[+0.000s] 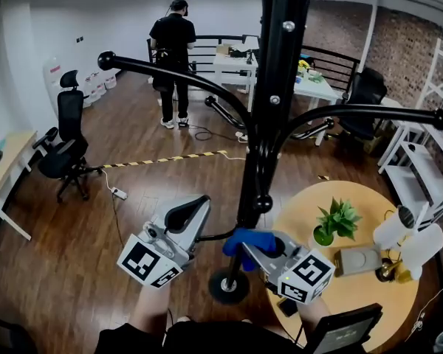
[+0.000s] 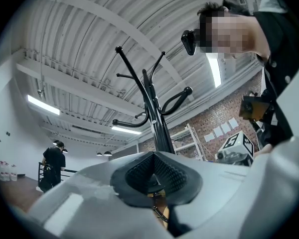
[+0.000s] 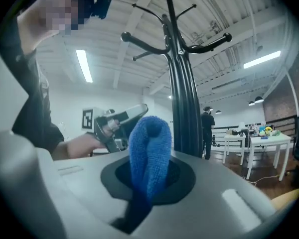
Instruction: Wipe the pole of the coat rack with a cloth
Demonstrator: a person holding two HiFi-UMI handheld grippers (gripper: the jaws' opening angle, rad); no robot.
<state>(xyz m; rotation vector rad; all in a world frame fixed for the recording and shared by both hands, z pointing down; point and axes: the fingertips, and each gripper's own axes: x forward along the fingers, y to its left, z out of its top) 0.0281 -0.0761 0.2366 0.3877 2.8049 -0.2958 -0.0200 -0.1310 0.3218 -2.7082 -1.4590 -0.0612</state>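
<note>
Head view: the black metal coat rack pole [image 1: 269, 124] rises through the middle of the frame from its round black base [image 1: 229, 286] at 6 o'clock. The right gripper [image 1: 252, 243] holds a blue fluffy cloth [image 1: 249, 240] low beside the pole (whether they touch cannot be told). The left gripper [image 1: 189, 214] hovers at the pole's 9 o'clock. A round wooden table [image 1: 354, 304] sits at 4 o'clock.

Left gripper view: its dark ribbed jaws are together with nothing between them, and the pole stands beyond at 12 o'clock.

Right gripper view: its jaws are clamped on the cloth, with the pole at the cloth's 1 o'clock.
</note>
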